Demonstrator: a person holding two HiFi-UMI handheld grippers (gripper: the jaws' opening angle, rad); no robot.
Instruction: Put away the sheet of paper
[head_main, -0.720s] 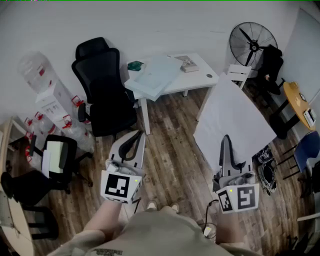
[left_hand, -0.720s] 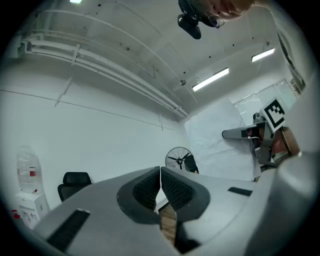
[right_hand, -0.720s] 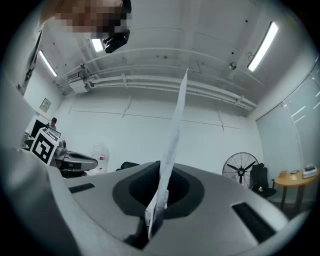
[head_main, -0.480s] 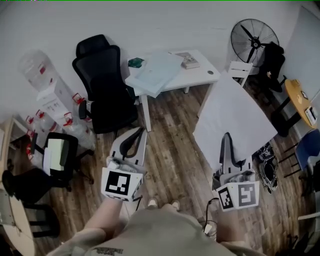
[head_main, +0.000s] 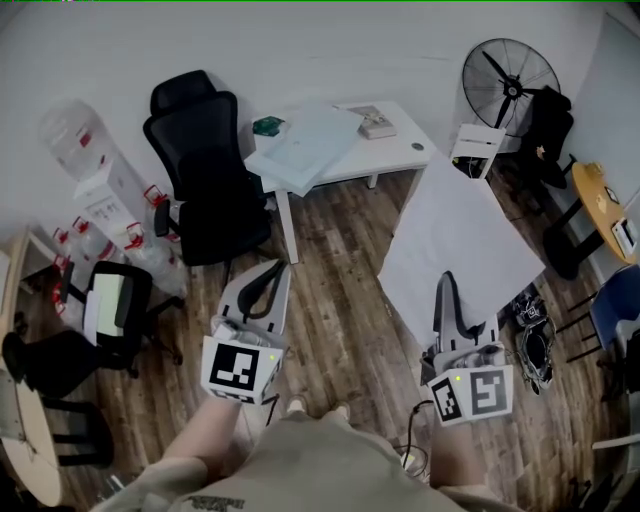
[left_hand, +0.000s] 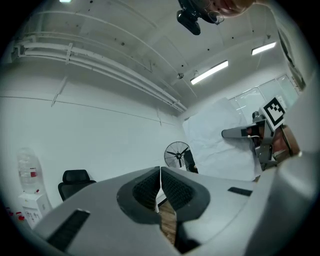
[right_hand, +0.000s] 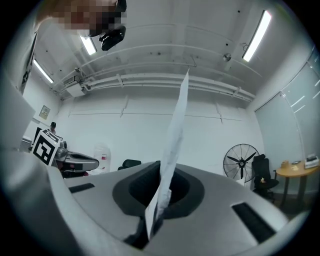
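Lower right of the head view: right gripper (head_main: 447, 285) has its jaws clamped on the near edge of a large white sheet of paper (head_main: 465, 240), which is held in the air above the brown wood-plank floor (head_main: 340, 290). Sheet spreads from the jaws up the frame as a diamond shape. Its far corner reaches the right end of the white rectangular table (head_main: 400, 155); contact there cannot be told. Long axis runs roughly up the frame, in line with the gripper.

Right gripper view shows the sheet (right_hand: 175, 130) edge-on, standing upright between the pads and leaning slightly right at the top.

Left gripper (head_main: 272, 275) sits lower centre-left, well apart from the sheet. Its jaws (left_hand: 160, 175) are together with nothing between them.

Open room:
- Bare floor lies between the two grippers and runs up to the table legs.
- A black office chair (head_main: 205, 170) closes off the upper left.
- A second black chair (head_main: 110, 310) is at the left edge.

Crowded on the right:
- A black pedestal fan (head_main: 508, 75) stands upper right, with a small white box (head_main: 476, 150) just below it, beside the sheet's far corner.
- A round yellow table (head_main: 598, 205) sits at the right edge.
- Dark items lie on the floor (head_main: 530, 340) just right of the right gripper.

A pale blue flat slab (head_main: 305, 145) lies on the table, overhanging its left end.
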